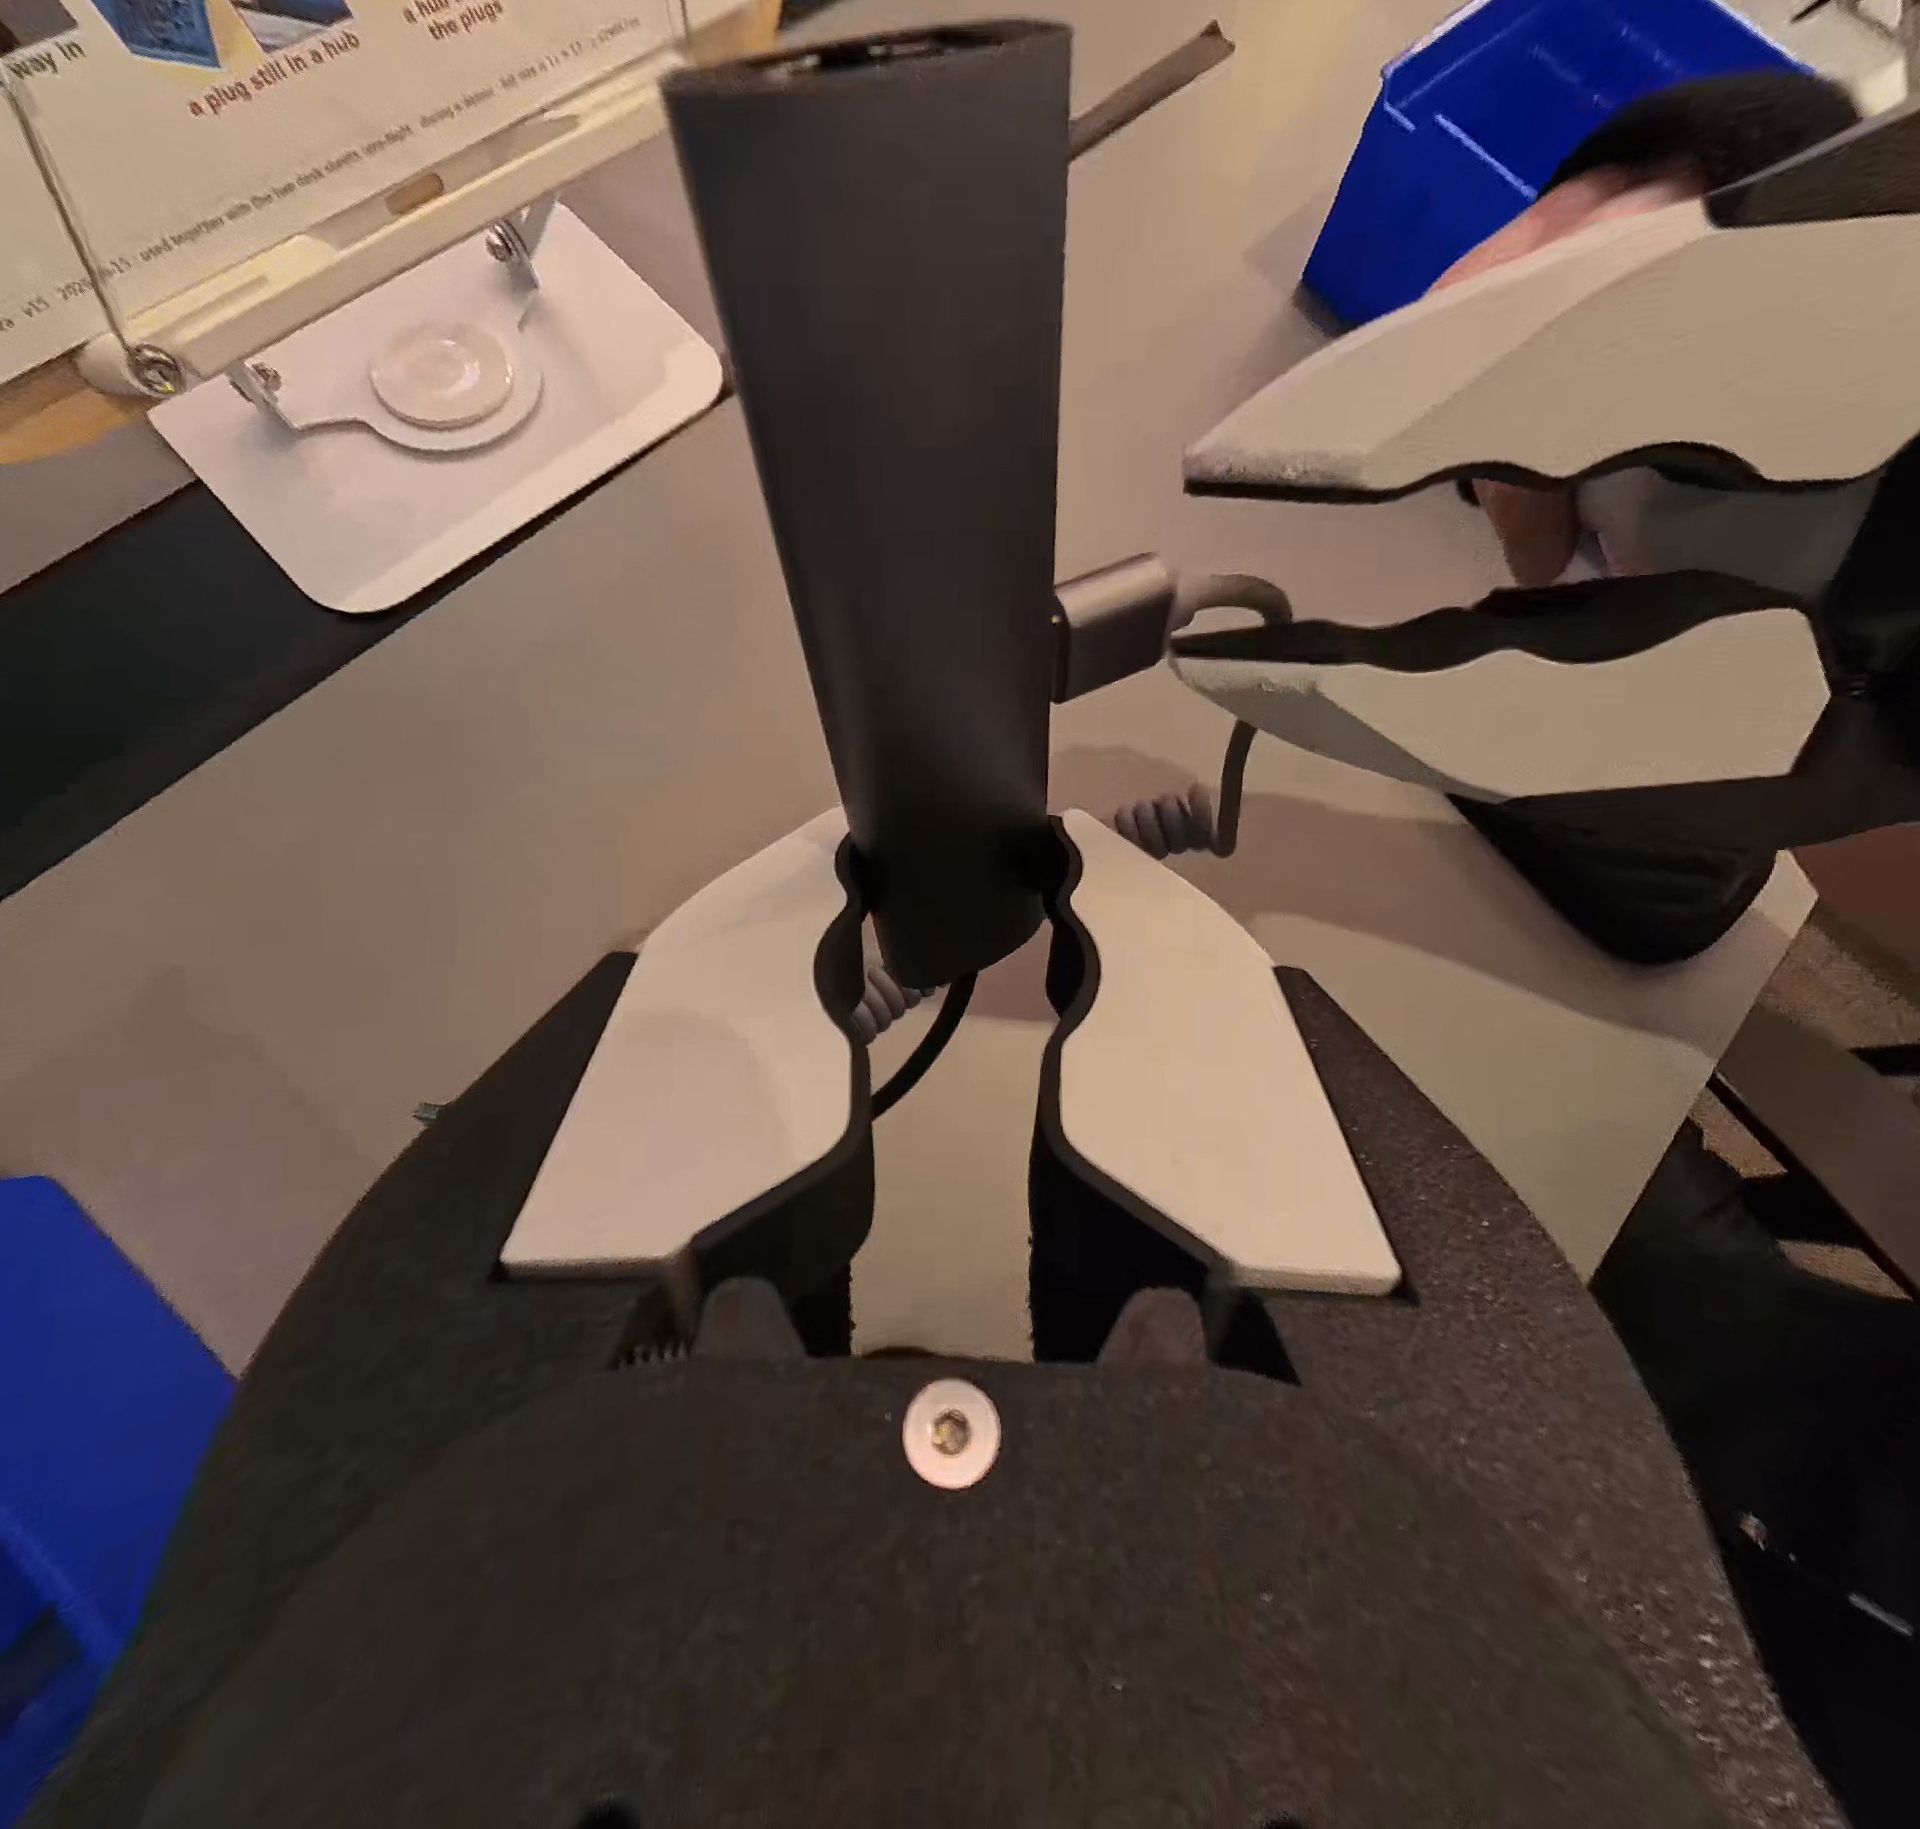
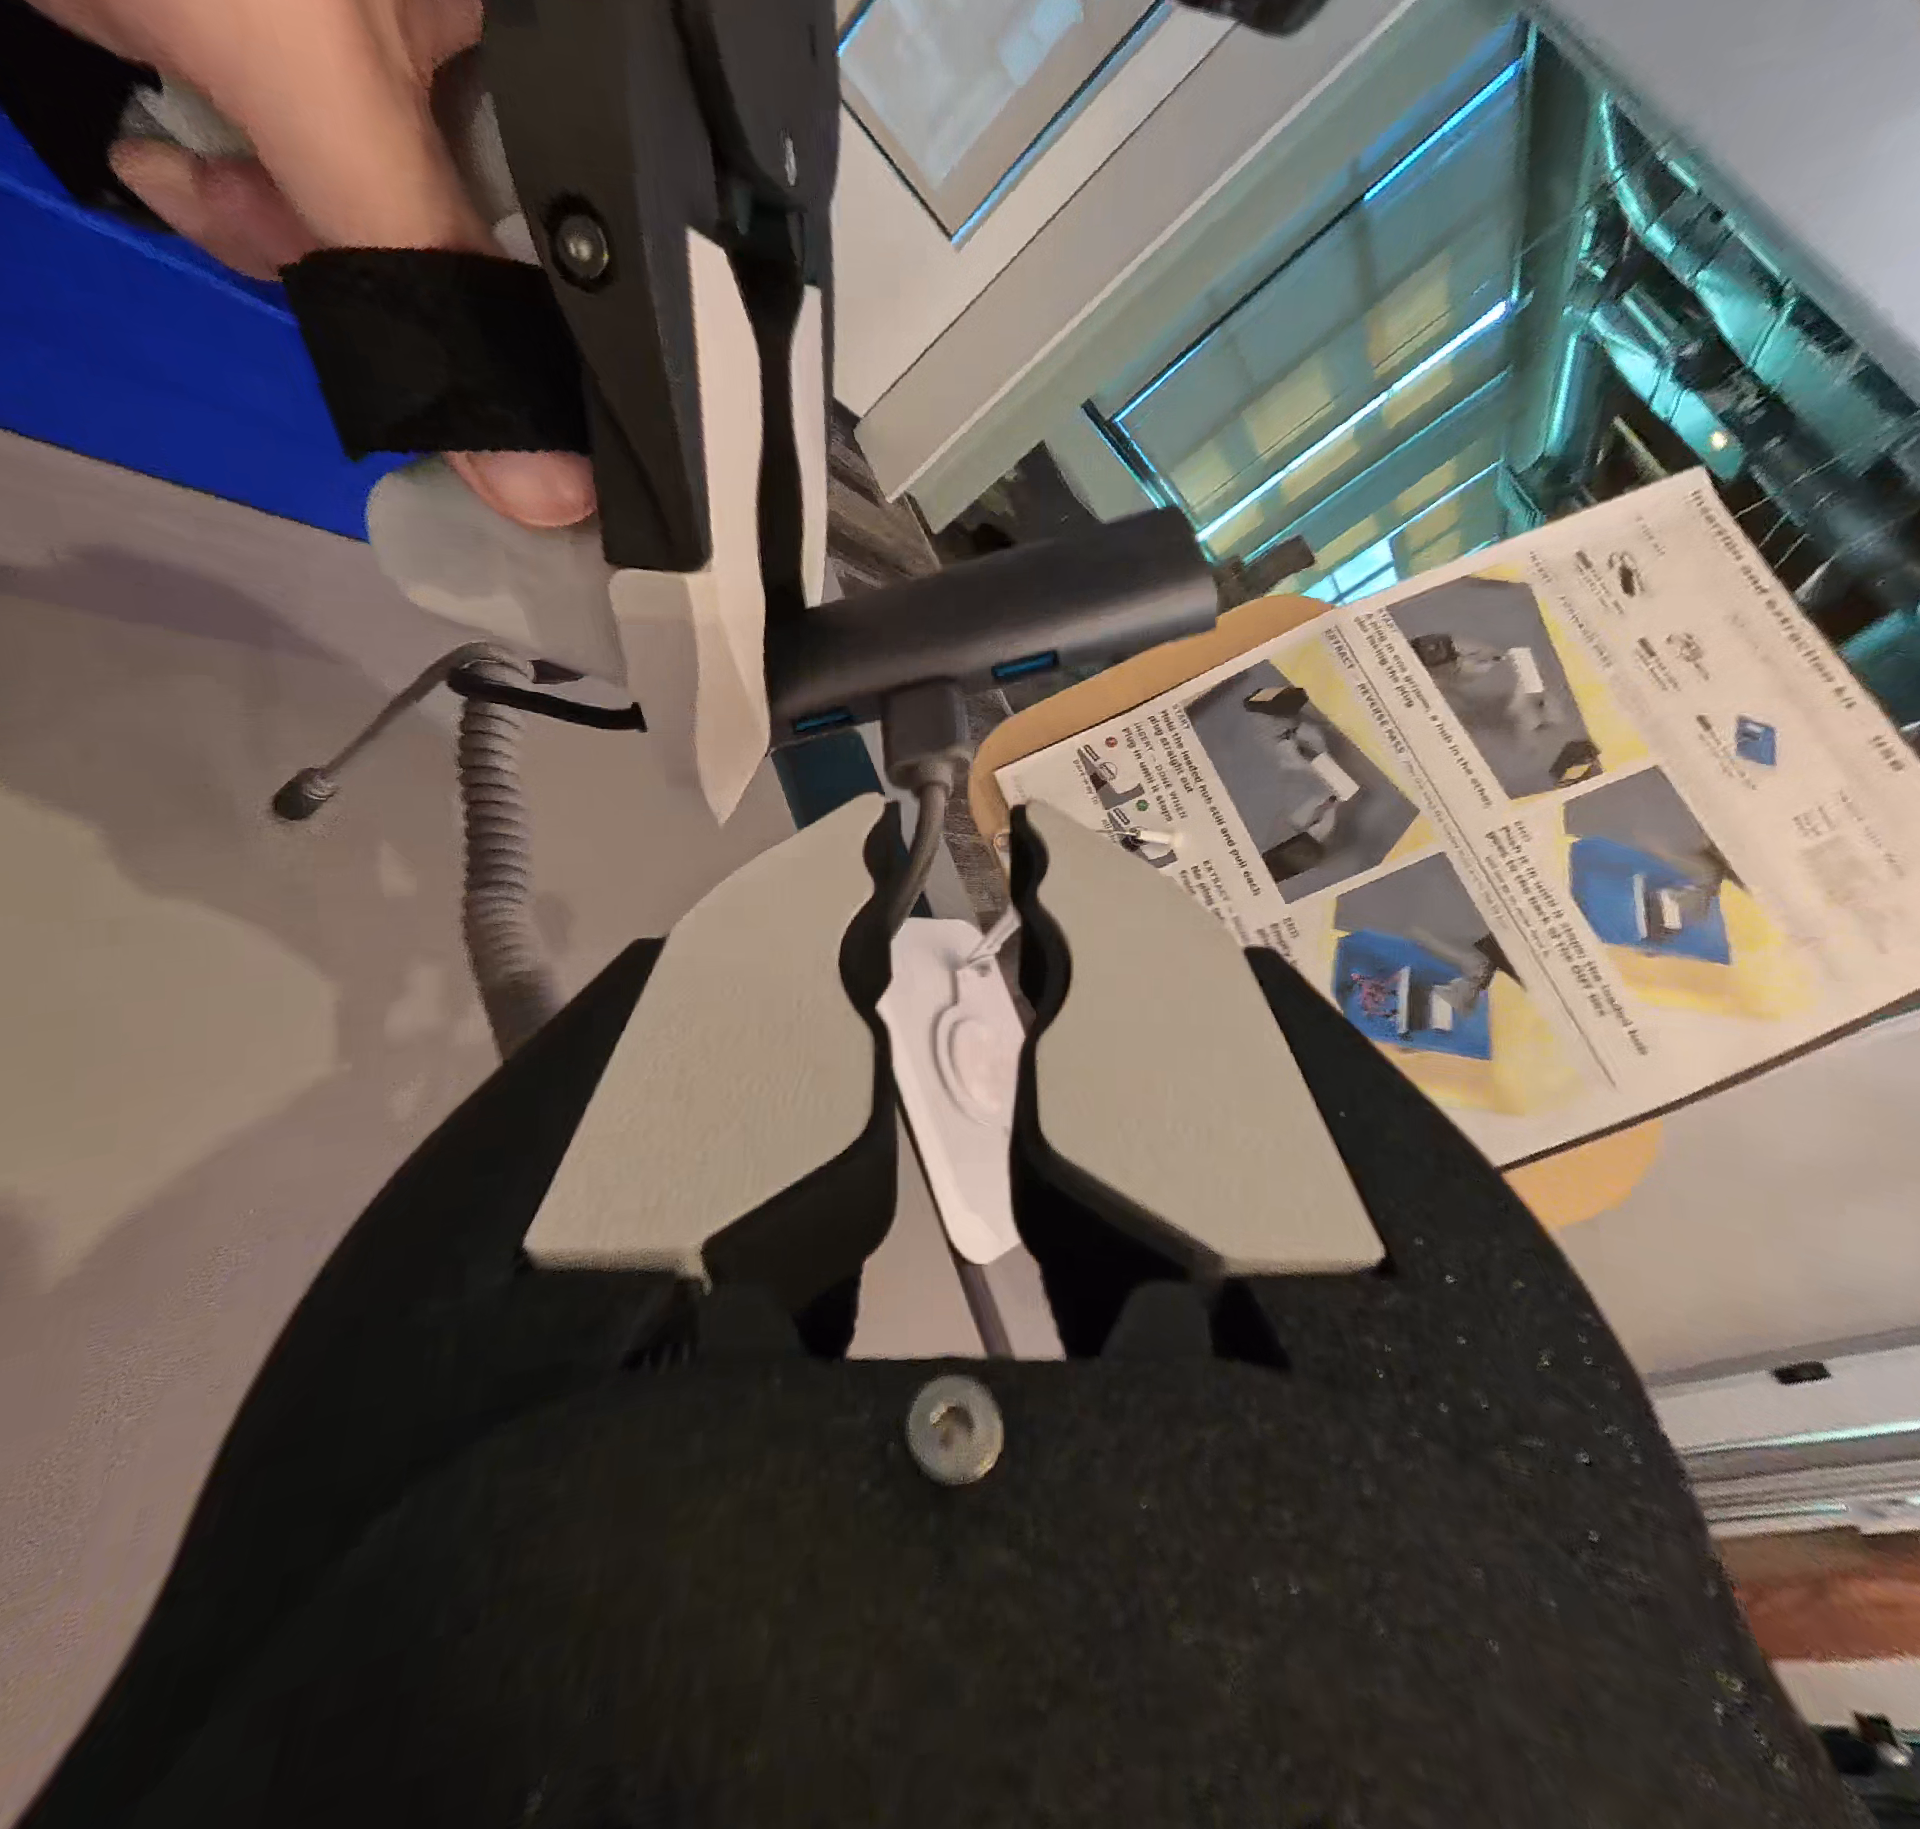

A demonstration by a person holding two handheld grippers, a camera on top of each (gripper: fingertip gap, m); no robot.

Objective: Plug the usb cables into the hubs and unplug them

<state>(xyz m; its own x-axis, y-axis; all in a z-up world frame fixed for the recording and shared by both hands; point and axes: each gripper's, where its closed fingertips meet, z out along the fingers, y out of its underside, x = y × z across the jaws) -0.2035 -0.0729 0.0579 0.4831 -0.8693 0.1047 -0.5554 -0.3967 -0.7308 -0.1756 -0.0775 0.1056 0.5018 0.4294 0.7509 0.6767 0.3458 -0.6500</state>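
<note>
Left wrist view: the left gripper (image 1: pixel 954 880) clamped the dark hub (image 1: pixel 883 491) at its near end, holding it up over the grey table (image 1: pixel 436 771). A grey plug (image 1: pixel 1112 626) sat in the hub's right side, the right gripper (image 1: pixel 1184 558) spread just beside it.

Right wrist view: the right gripper (image 2: pixel 948 815) stood parted around the cable (image 2: pixel 920 849) below the seated plug (image 2: pixel 925 719), not pinching it.

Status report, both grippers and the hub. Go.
Left gripper shut on hub. Right gripper open, cable between fingers behind seated plug. Nothing in the way.
</note>
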